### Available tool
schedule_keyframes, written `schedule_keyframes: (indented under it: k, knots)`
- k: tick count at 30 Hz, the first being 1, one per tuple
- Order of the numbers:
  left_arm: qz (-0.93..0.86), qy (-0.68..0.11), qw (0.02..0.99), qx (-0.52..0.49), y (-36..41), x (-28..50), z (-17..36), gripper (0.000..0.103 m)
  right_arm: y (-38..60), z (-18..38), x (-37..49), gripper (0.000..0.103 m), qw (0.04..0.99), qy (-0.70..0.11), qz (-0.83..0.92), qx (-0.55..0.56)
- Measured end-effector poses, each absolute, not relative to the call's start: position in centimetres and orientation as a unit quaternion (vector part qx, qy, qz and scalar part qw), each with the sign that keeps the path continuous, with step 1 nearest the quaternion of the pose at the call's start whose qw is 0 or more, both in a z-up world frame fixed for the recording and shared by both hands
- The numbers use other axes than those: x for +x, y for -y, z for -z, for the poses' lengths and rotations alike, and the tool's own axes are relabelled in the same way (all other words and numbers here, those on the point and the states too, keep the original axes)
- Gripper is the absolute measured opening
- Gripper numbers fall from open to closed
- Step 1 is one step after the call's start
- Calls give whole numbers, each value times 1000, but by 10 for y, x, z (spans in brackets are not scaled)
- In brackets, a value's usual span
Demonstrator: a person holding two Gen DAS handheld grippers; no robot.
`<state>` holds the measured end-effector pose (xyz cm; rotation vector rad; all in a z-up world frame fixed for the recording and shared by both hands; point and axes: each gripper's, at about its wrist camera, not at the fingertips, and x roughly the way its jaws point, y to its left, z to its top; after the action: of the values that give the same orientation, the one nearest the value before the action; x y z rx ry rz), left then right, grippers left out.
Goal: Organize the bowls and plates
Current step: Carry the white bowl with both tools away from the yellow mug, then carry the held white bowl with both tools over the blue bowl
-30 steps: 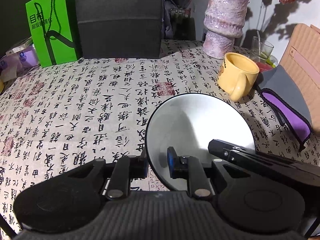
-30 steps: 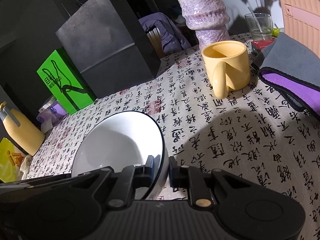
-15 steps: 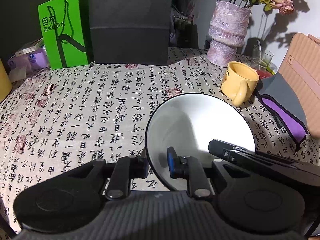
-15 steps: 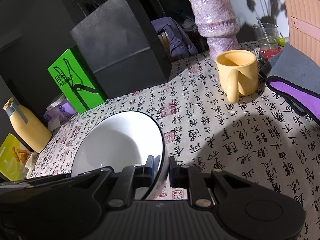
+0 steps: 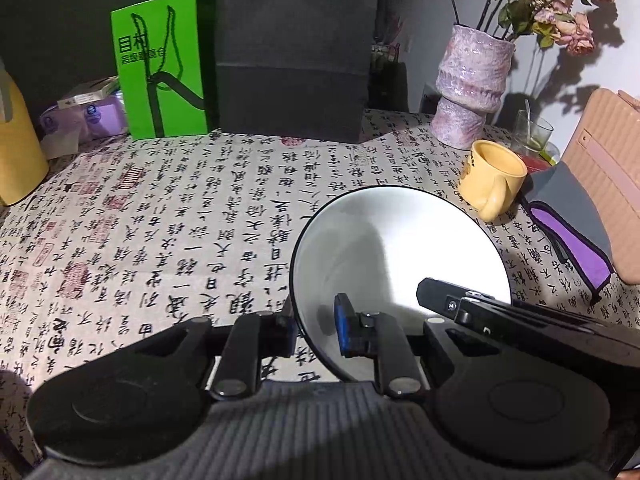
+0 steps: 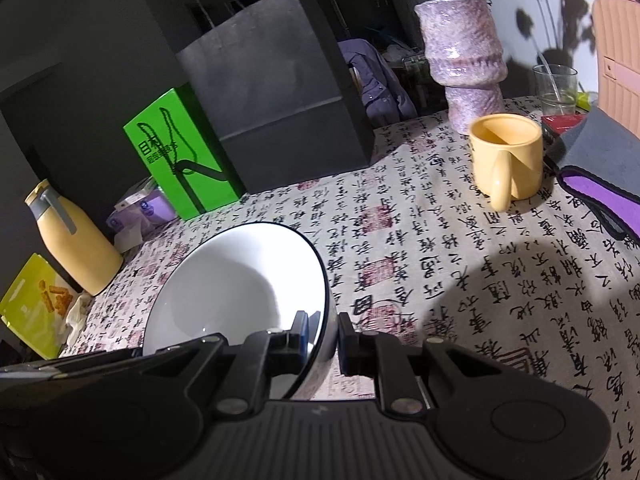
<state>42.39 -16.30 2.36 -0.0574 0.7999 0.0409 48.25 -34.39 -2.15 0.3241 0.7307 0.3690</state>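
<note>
The left tongs (image 5: 316,326) and right tongs (image 6: 323,334) each pinch opposite rims of one white bowl (image 5: 400,256), held above the calligraphy-print worktop (image 5: 180,216). Black tong bodies hide the bowl's near edge; beyond stands a yellow mug (image 6: 506,156).

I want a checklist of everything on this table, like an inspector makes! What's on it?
Surface: table under a beige cloth printed with black calligraphy.
Job's things: one white bowl with a thin dark rim, gripped at opposite edges of the rim; no plates seen.
Clutter: yellow ceramic mug, lumpy purple vase of dried flowers, green box, black paper bag, yellow bottle, drinking glass, grey and purple cloth.
Grippers: left claw shut on the bowl's rim; right claw shut on the rim's other side.
Cables: nothing seen.
Surroundings: white wall with flower shadows; dark background elsewhere.
</note>
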Motion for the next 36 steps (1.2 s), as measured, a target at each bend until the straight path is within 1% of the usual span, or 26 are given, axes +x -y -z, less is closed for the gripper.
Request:
schedule_keyframes:
  k: [36]
  knots:
    - [-76, -360, 927, -76, 39, 347, -56, 18, 219, -18, 422, 14, 904, -339, -238, 104]
